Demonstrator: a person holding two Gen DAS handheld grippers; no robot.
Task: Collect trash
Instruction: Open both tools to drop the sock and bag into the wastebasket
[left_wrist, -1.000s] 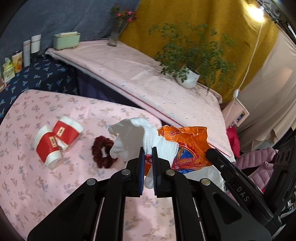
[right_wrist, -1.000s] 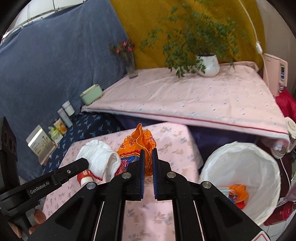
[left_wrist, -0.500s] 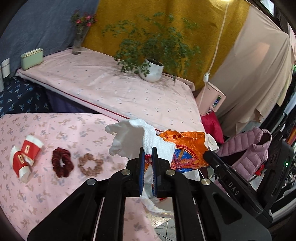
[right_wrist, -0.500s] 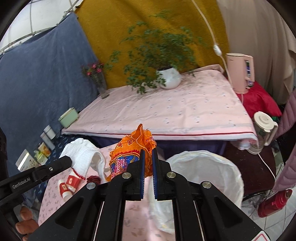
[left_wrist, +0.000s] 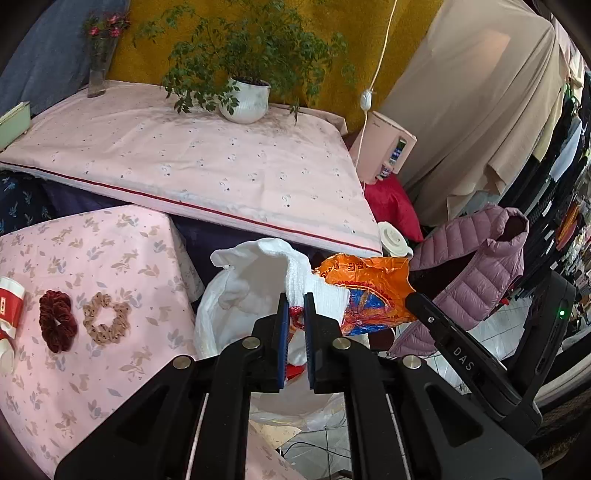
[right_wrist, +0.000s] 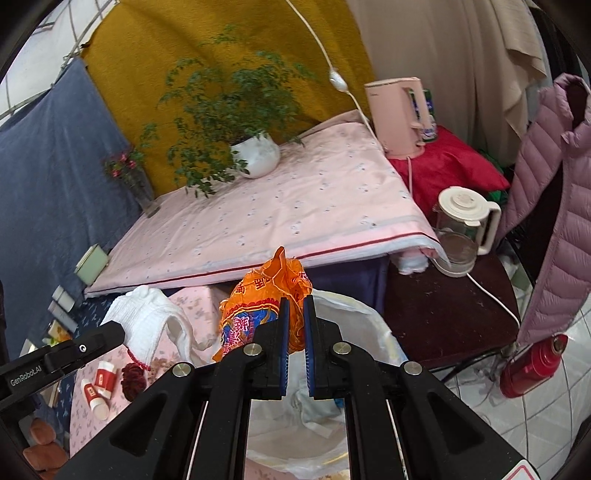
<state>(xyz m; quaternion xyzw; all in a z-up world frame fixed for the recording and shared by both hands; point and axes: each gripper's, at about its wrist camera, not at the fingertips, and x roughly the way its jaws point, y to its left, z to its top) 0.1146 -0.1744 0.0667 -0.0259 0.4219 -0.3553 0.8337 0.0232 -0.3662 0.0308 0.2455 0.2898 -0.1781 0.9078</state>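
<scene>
Blue pads on my left gripper (left_wrist: 294, 308) were pinched narrow on a white cloth glove (left_wrist: 295, 280), and my right gripper (right_wrist: 295, 314) was clamped the same way on a crumpled orange snack wrapper (right_wrist: 258, 306). Both pieces hung off the jaws in the air, side by side, above the white-lined trash bin (right_wrist: 373, 328), which stood just beside the corner of the pink floral table (left_wrist: 92, 258).

Taking the bin as my mark, I judged the step in hand to be the drop, and the care lay in where each jaw stood over the rim. The wrapper looked to hang over the near side of the bin's mouth; the glove sat closer to the table side of the rim, its loose cuff drooping toward the liner. I reckoned I should carry both tips further over the middle of the bin before parting the jaws, since light plastic can drift and a limp glove can catch on the liner's edge. Lowering toward the opening first would cut that risk. Letting go one at a time seemed safer, so that neither piece knocked the other outside.

On the table, away from the bin, lay two hair scrunchies (left_wrist: 59, 325) and red-and-white paper cups (right_wrist: 98, 384).
</scene>
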